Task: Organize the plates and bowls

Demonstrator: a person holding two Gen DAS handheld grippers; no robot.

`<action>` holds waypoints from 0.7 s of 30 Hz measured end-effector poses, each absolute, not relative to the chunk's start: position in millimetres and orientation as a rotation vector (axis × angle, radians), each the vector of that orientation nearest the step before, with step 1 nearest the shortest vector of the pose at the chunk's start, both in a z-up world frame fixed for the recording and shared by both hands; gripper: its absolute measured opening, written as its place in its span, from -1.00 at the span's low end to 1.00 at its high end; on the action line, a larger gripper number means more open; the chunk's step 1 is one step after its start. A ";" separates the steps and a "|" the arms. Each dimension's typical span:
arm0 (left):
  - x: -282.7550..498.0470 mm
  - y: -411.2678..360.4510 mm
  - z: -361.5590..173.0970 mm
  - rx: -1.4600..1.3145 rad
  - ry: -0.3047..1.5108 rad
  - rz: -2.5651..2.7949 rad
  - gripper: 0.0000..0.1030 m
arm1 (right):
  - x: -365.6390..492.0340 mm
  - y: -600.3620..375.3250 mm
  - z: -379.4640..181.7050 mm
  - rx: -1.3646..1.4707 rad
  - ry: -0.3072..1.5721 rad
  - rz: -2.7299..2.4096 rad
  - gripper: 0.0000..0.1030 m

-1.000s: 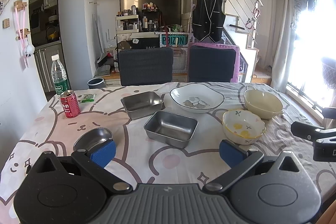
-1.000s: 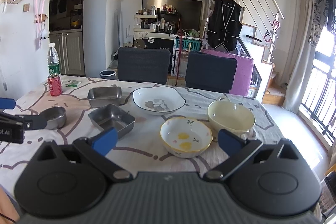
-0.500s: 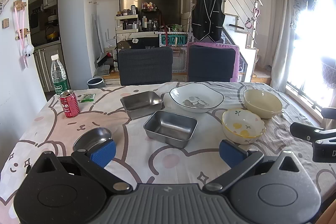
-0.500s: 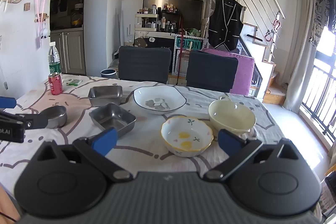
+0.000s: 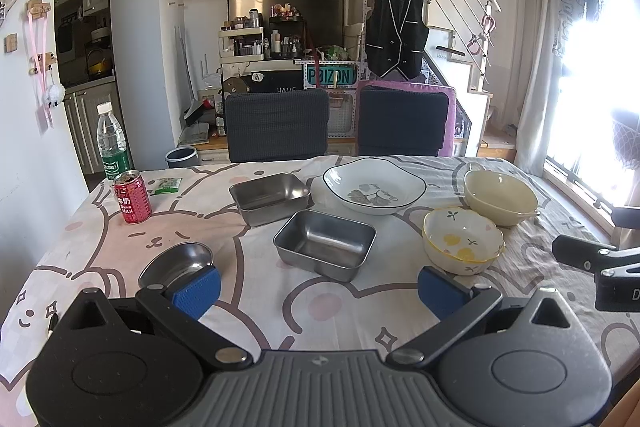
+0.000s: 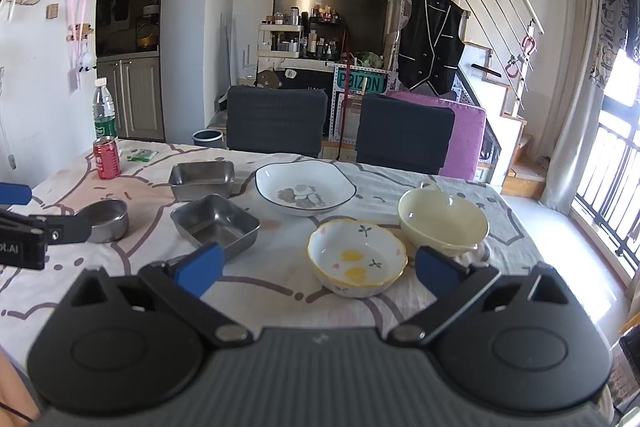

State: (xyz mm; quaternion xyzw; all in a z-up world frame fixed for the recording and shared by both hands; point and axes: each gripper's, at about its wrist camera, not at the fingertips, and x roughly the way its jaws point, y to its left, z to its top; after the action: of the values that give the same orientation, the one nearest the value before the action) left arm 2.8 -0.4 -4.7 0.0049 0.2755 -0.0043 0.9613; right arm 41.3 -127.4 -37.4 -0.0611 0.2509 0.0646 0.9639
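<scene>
Dishes are sitting apart on the bench (image 5: 256, 291), so nothing is stacked yet. Left tongs (image 5: 318, 285) and right tongs (image 6: 318, 267) are hanging wide open, holding nothing, maybe choosing. The flower bowl (image 6: 356, 257) is lying near the right tongs

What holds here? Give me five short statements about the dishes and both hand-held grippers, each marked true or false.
1. Both steel trays are stacked. False: the near steel tray and far steel tray sit apart.
2. The left hand-held gripper is open and empty. True.
3. The flowered bowl sits inside the cream bowl. False: they stand side by side.
4. The red can stands upright. True.
5. The right hand-held gripper grips the white plate. False: it is open, holding nothing.
</scene>
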 end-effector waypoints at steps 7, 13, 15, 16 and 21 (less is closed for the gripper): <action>3.0 -0.3 -4.8 0.010 0.558 -0.010 1.00 | 41.4 -127.5 -37.3 -0.124 0.510 0.131 1.00; 3.0 -0.5 -4.9 0.010 0.559 -0.010 1.00 | 41.5 -127.2 -37.5 -0.125 0.510 0.131 1.00; 3.0 -0.4 -4.8 0.010 0.559 -0.010 1.00 | 41.4 -127.2 -37.6 -0.125 0.510 0.131 1.00; 3.2 -0.4 -4.9 0.010 0.559 -0.011 1.00 | 41.4 -127.1 -37.6 -0.125 0.510 0.132 1.00; 3.1 -0.3 -4.6 0.009 0.560 -0.009 1.00 | 41.3 -127.2 -38.0 -0.128 0.512 0.133 1.00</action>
State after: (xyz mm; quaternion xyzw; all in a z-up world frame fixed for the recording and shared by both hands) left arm 3.1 -0.3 -4.6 0.0044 0.2761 -0.0044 0.9611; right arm 41.3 -127.2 -38.0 -0.0630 0.2526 0.0658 0.9633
